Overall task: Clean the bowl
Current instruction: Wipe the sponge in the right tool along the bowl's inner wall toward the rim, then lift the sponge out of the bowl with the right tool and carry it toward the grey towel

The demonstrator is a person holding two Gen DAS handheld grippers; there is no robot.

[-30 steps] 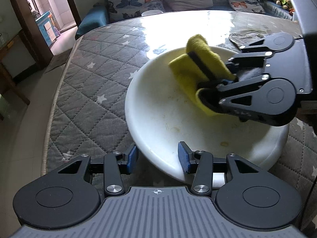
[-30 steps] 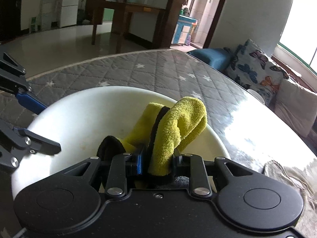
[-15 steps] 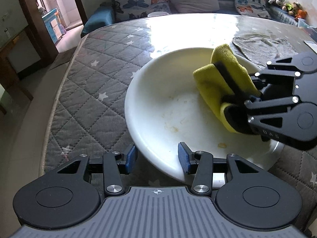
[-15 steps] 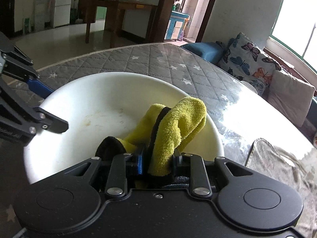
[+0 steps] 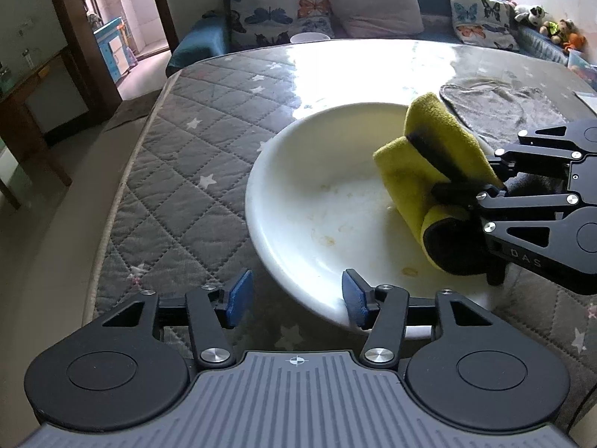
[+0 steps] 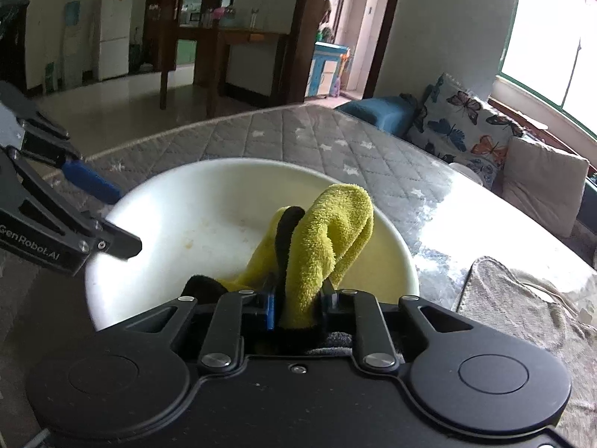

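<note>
A wide white bowl (image 5: 321, 186) with yellowish stains sits on the quilted grey table cover; it also shows in the right wrist view (image 6: 209, 201). My left gripper (image 5: 294, 296) is open, its two blue pads straddling the bowl's near rim. My right gripper (image 6: 298, 304) is shut on a folded yellow cloth with black edging (image 6: 321, 239). In the left wrist view the cloth (image 5: 429, 164) rests on the bowl's right inner side, with the right gripper (image 5: 453, 190) reaching in from the right.
A grey rag (image 5: 503, 106) lies on the table beyond the bowl, also seen in the right wrist view (image 6: 522, 298). A sofa with butterfly cushions (image 5: 280, 11) stands behind the table. The table's left edge (image 5: 123, 186) drops to the floor.
My right gripper has drawn the yellow cloth across the bowl from its middle to its right side. The left gripper has stayed open at the near rim.
</note>
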